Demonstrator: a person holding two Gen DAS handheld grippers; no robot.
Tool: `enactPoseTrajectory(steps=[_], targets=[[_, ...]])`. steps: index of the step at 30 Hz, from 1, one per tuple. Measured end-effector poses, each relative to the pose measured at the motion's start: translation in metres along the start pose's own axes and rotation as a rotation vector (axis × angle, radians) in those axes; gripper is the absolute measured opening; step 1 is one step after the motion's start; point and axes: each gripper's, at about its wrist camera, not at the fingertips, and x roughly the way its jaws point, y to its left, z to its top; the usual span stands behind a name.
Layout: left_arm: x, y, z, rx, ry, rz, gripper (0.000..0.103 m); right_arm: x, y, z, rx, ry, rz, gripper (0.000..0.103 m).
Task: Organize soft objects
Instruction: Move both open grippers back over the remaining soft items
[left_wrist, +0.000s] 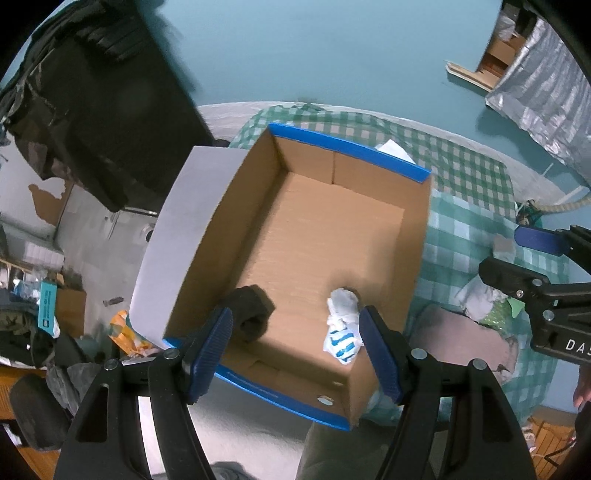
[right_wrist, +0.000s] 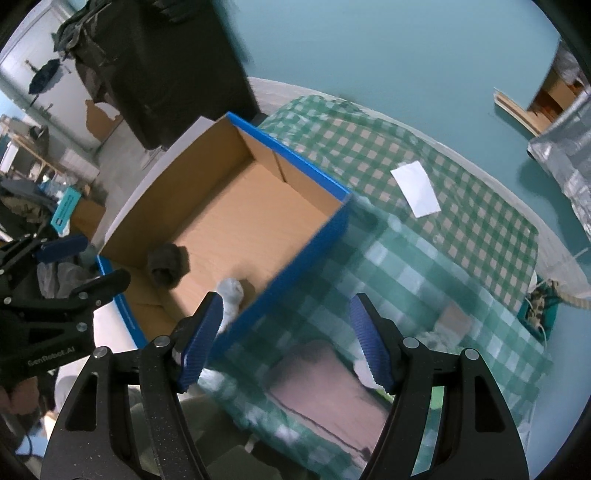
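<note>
An open cardboard box (left_wrist: 388, 151) with blue rims sits on a green checked cloth (left_wrist: 465, 173). Inside lie a dark rolled sock (left_wrist: 249, 312) and a white and blue rolled sock (left_wrist: 341, 326). My left gripper (left_wrist: 295, 350) is open above the box's near end, empty. My right gripper (right_wrist: 286, 341) is open and empty over the cloth beside the box (right_wrist: 306, 240); it also shows at the right of the left wrist view (left_wrist: 517, 254). The dark sock (right_wrist: 164, 264) and the white sock (right_wrist: 231, 295) show in the right wrist view. A pinkish-brown soft item (right_wrist: 321, 380) lies on the cloth below the right gripper.
A white paper (right_wrist: 415, 188) lies on the cloth (right_wrist: 461, 229). More soft items (left_wrist: 476, 299) lie on the cloth right of the box. A black bag (left_wrist: 99, 103) stands beyond the box. Clutter covers the floor at the left (left_wrist: 44, 314).
</note>
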Motion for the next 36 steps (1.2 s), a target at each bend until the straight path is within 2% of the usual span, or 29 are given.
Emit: enactPoseTrajectory(steps=[22,36], targets=[[-0.003,-0.091,-0.012,0.183,0.021,-0.061,0.075,-0.029,-0.114,-0.066,0.201,0.011,-0.11,0.072],[0.024,-0.147,-0.031,0.298,0.066,-0.087,0.075,0.002,-0.158,-0.098,0.296,0.081,-0.137,0.072]])
